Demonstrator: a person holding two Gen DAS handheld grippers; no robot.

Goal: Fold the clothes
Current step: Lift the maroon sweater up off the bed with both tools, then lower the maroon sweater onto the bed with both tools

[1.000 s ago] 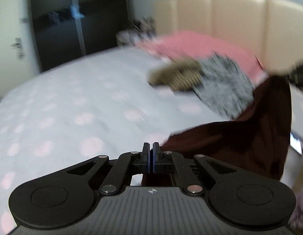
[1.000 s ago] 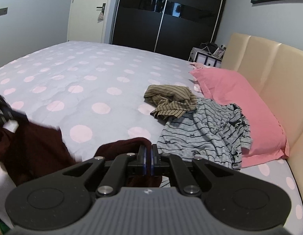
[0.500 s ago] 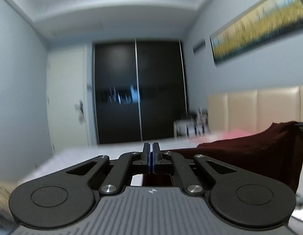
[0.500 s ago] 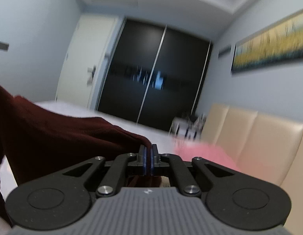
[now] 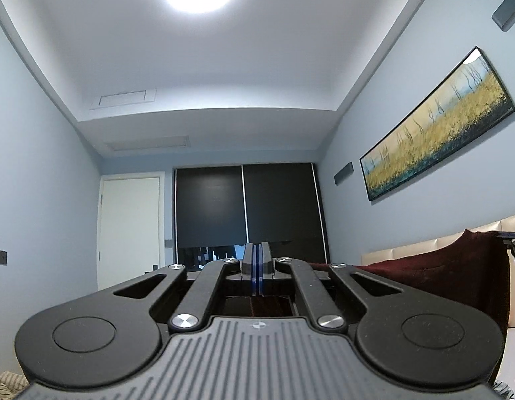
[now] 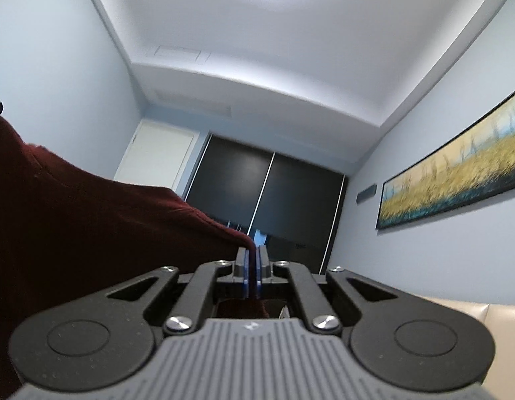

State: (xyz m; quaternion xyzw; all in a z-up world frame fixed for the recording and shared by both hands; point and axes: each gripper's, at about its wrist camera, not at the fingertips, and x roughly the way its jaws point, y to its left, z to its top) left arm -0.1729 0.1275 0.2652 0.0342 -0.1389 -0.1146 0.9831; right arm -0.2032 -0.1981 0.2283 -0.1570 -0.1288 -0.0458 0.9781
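Left wrist view showed the left claw [image 5: 257,268] and right claw [image 6: 252,271] each clenched on the dark maroon cloth garment [image 6: 91,220] hung between them in mid-air, seemingly spread for folding, next needing lowering flat onto the bed.

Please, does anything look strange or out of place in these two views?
Nothing stands out. The dark red garment hangs stretched between the left tongs and the right tongs, both shut on its edge, in an orderly bedroom.
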